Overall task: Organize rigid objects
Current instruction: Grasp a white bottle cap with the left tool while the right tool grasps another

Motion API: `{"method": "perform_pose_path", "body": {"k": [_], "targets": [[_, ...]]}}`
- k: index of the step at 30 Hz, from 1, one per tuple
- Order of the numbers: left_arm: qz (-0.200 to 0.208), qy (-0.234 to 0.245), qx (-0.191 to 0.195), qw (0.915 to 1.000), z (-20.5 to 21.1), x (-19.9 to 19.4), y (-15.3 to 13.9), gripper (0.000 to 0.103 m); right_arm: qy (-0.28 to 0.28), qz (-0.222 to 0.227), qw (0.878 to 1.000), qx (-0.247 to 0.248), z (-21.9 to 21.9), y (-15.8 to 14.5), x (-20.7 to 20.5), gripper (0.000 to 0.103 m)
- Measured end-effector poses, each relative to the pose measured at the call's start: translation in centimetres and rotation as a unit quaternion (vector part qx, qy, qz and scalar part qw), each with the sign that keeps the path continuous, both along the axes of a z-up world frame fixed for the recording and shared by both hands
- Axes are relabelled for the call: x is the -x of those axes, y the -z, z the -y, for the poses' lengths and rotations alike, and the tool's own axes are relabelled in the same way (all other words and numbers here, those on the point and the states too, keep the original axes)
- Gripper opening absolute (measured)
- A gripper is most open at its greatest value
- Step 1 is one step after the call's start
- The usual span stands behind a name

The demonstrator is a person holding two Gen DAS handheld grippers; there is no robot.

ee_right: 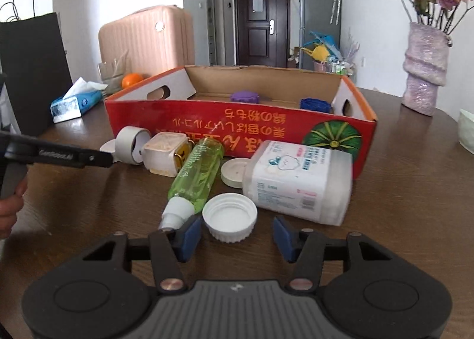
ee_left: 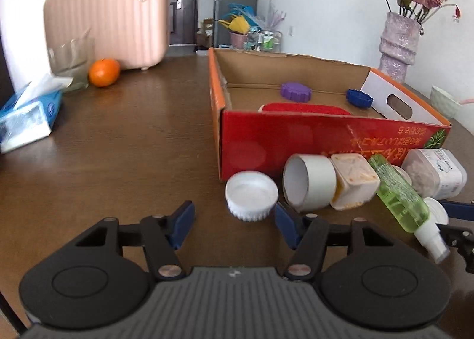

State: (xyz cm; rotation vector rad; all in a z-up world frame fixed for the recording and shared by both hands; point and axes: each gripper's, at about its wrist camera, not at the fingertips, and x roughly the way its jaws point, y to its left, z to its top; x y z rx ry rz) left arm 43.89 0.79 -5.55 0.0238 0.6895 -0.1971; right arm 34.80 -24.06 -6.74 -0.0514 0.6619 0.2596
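A red cardboard box (ee_left: 296, 143) (ee_right: 237, 128) stands open on the brown table; inside lie a purple lid (ee_left: 295, 91), a blue lid (ee_left: 359, 99) and a red flat object (ee_left: 305, 108). In front of it lie a white cap (ee_left: 251, 195), a tape roll (ee_left: 309, 185), a square jar (ee_left: 354, 180), a green spray bottle (ee_right: 197, 174), a white tub (ee_right: 299, 182), a flat cream lid (ee_right: 234, 173) and a second white cap (ee_right: 229, 216). My left gripper (ee_left: 234, 220) is open, just short of the first cap. My right gripper (ee_right: 237, 234) is open around the second cap.
A tissue pack (ee_left: 28, 117), an orange (ee_left: 104, 72), a glass (ee_left: 72, 63) and a pink suitcase (ee_left: 109, 16) stand at the left. A vase of flowers (ee_right: 425, 69) and a pale bowl (ee_right: 466, 131) are at the right. A black bag (ee_right: 32, 72) stands far left.
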Motion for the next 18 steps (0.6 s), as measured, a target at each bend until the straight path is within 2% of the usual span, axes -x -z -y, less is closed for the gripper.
{"method": "perform_pose_path", "body": {"k": [4,5,11,18], "targets": [[0.014,0.021,-0.016,0.9995,0.6,-1.3,0.4,0.051,-0.006,0.002,1.0,0.001,-0.2,-0.1,-0.7,0.039],[0.019,0.026,-0.021,0.9992,0.9,-1.3,0.5,0.041,-0.007,0.002,1.0,0.001,-0.2,-0.1,-0.8,0.039],[0.019,0.027,-0.02,0.9993,1.3,0.1,0.2,0.041,-0.006,0.001,1.0,0.003,0.1,-0.2,-0.3,0.039],[0.046,-0.003,0.008,0.9989,0.2,6.9,-2.8,0.041,0.01,0.025,1.0,-0.004,1.8,-2.5,3.6,0.039]]}}
